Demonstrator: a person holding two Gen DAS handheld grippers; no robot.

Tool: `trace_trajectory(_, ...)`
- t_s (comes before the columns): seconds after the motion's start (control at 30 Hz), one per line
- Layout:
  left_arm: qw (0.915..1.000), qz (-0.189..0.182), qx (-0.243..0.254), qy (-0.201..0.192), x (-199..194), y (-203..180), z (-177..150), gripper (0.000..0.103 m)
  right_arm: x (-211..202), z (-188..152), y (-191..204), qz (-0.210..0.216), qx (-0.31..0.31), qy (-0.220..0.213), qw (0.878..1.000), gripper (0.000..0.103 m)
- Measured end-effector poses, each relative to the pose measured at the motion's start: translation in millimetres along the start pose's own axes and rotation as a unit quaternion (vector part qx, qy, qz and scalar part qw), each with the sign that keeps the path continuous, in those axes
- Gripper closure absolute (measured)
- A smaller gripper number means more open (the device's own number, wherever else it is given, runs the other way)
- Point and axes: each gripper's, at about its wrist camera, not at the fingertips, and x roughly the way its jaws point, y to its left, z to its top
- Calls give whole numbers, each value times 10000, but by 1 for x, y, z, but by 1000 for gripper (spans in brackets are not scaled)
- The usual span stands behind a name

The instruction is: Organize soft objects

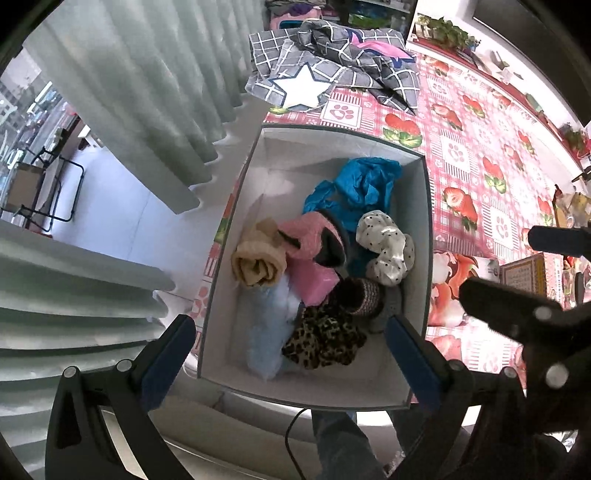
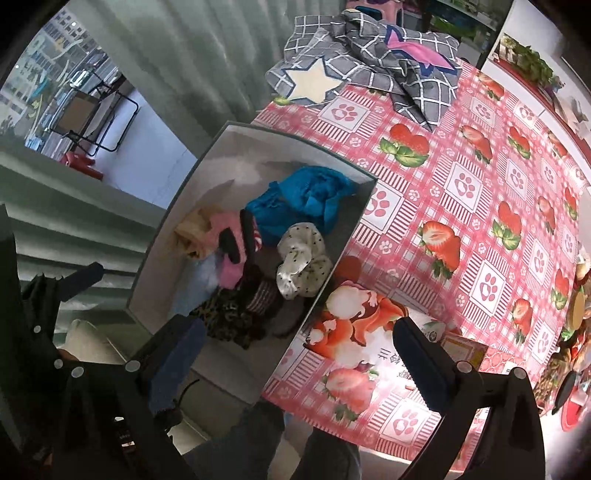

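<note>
Domestic room, lived-in. Desk under a pink strawberry-and-paw-print tablecloth [image 2: 461, 192]; pale pleated curtains [image 1: 147, 81] at a window; folding chair [image 2: 88, 110] beyond. Grey checked bedding [image 1: 332, 62] with star patches; potted plants [image 1: 447, 31] on a ledge.

You have a box [image 1: 424, 236] of matt, smooth white card. In it your satin scrunchie [image 1: 386, 251] shines, the beige roll [image 1: 258, 264] looks fuzzy knit, the leopard cloth [image 1: 325, 343] soft. Your counter [image 2: 461, 206] wears a glossy printed plastic cover; the checked cloth [image 1: 332, 59] is matt woven.
</note>
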Motion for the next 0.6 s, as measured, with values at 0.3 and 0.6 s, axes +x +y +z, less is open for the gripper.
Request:
trace_trajectory(0.3, 9999, -37, 98, 37, -2, -1, -3, 0, -2, -4, 5, -30, 3, 15, 10000, 0)
trace_trajectory(0.6, 9995, -191, 121, -215, -7, 3, -1, 0, -6, -3, 8, -28, 91, -103, 9999, 0)
